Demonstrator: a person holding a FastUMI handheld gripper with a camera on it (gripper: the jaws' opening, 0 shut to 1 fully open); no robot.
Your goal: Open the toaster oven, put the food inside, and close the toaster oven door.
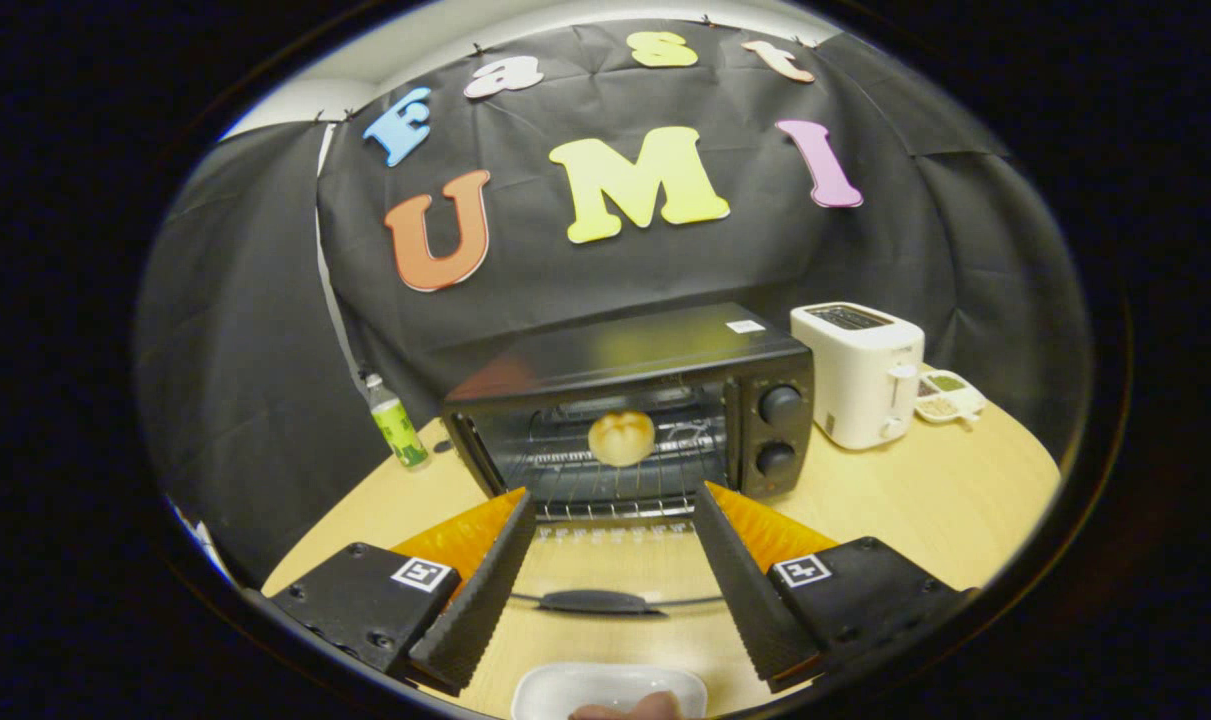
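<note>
Black cloth is hung as the booth's back wall, w/ a round-edged wooden table (895, 500) set in front of it. A black toaster oven (630, 400) is seen on the table's far half, its glass door (605, 560) dropped flat toward the camera, handle (593, 601) nearest. A round bun (621, 437) is seen resting on the wire rack (585, 470) inside the oven cavity, approx. at its middle. Two knobs are stacked on the oven's right panel.

Gripper (613, 500) is held level and aimed straight at the oven mouth, slightly above the lowered door. Its fingers are spread wide w/ nothing between them; the tips are seen just short of the cavity's front edge, one to each side of the opening. The bun is beyond the tips, centred in the gap, not touched.

A white plate (605, 685) is seen nearest the camera, below the fingers, at the table's near edge; a fingertip (630, 708) of a person's hand is seen at its rim.

To the oven's right, a white toaster (860, 375) is stood just beside it, and a small divided dish (950, 397) is beyond that, near the table's edge. To the oven's left, a green-labelled bottle (395, 420) is stood upright, apart from the oven, close to the cloth. Bare tabletop is left on both sides of the door, wider on the right.
</note>
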